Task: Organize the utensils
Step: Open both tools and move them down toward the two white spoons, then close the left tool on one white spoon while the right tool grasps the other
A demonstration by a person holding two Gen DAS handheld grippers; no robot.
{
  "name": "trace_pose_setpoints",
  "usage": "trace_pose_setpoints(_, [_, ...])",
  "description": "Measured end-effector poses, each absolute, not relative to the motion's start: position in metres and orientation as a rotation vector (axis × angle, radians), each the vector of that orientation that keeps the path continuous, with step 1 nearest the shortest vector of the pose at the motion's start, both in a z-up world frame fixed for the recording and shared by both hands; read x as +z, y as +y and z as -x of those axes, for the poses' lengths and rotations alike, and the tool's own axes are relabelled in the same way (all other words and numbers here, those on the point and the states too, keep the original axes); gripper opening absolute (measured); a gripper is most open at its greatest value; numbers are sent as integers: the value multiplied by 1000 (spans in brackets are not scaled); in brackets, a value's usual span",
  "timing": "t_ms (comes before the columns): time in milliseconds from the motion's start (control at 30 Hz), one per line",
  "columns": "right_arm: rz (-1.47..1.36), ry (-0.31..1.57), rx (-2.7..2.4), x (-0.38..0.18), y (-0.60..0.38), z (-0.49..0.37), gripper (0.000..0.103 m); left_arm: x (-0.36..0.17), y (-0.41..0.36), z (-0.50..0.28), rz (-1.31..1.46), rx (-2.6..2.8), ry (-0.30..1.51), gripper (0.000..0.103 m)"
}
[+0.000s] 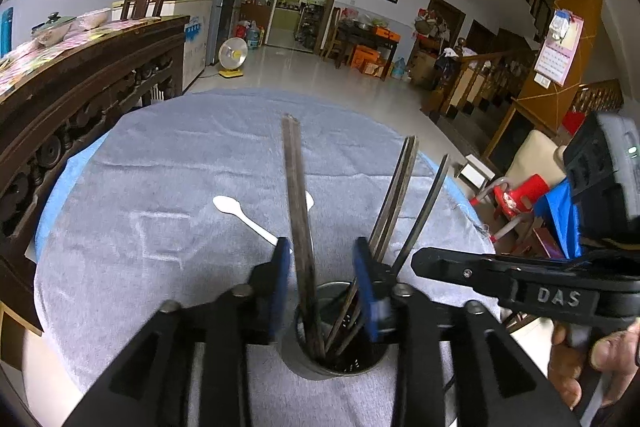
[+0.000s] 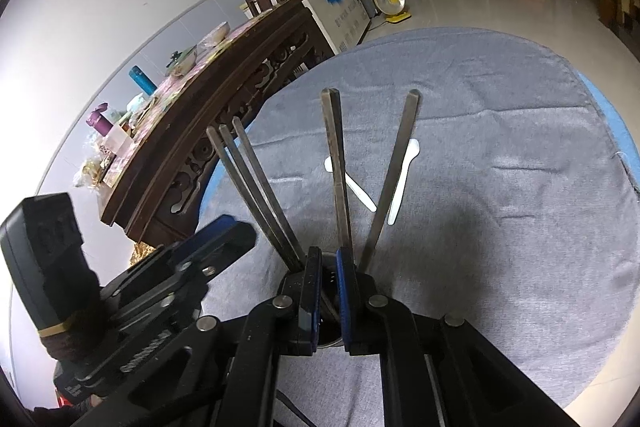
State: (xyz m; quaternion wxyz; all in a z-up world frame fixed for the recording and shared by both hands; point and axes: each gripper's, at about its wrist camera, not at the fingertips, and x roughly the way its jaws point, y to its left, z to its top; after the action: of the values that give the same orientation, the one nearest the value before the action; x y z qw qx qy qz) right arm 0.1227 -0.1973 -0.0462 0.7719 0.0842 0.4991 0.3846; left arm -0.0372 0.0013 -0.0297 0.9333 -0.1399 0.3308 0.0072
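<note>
A metal utensil cup (image 1: pixel 332 351) stands on the grey cloth and holds several dark chopsticks. My left gripper (image 1: pixel 322 259) is open above the cup, with a pair of chopsticks (image 1: pixel 298 195) standing between its fingers, untouched. My right gripper (image 2: pixel 329 259) is narrowly open over the same cup (image 2: pixel 330 341), with a chopstick pair (image 2: pixel 336 163) rising between its pads; whether they touch it is unclear. Two white plastic spoons (image 1: pixel 244 217) (image 2: pixel 404 183) lie on the cloth beyond the cup. The right gripper also shows in the left wrist view (image 1: pixel 520 287).
The round table (image 1: pixel 180 167) is covered by grey cloth with a blue edge. A dark carved wooden sideboard (image 1: pixel 80 95) stands close on the left. A red stool (image 1: pixel 516 195) and a chair stand off the table's right side.
</note>
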Motion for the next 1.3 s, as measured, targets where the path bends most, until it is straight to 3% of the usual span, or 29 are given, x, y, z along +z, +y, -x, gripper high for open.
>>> trace_pose_setpoints(67, [-200,1086,838,-46,-200,-123,13,-24,9,46,296,25,654,45])
trace_pose_setpoints(167, [-221,1076,845,-42,-206,-123,31,-17,22,55,325,49,633,54])
trace_pose_setpoints(233, [-235,1062,856,-37,-212,-123,34,-14,38,61,363,78,617,59])
trace_pose_setpoints(433, [-321,1014,834,-25,-251,-124,38,-29,96,51,520,189,670,61])
trace_pose_setpoints(533, [-343,1012,789,-29,-271,-130,51,-53,121,30,626,226,773,61])
trace_pose_setpoints(767, [-425,1145,692,-85,-298,-168,51,-117,145,-41,828,236,1032,61])
trace_pose_setpoints(1033, [-470,1289,626,-152,-304,-193,51,-149,137,-91,892,256,1144,61])
trace_pose_setpoints(1300, [-465,1339,632,-181,-293,-212,51,-168,128,-148,936,280,1212,60])
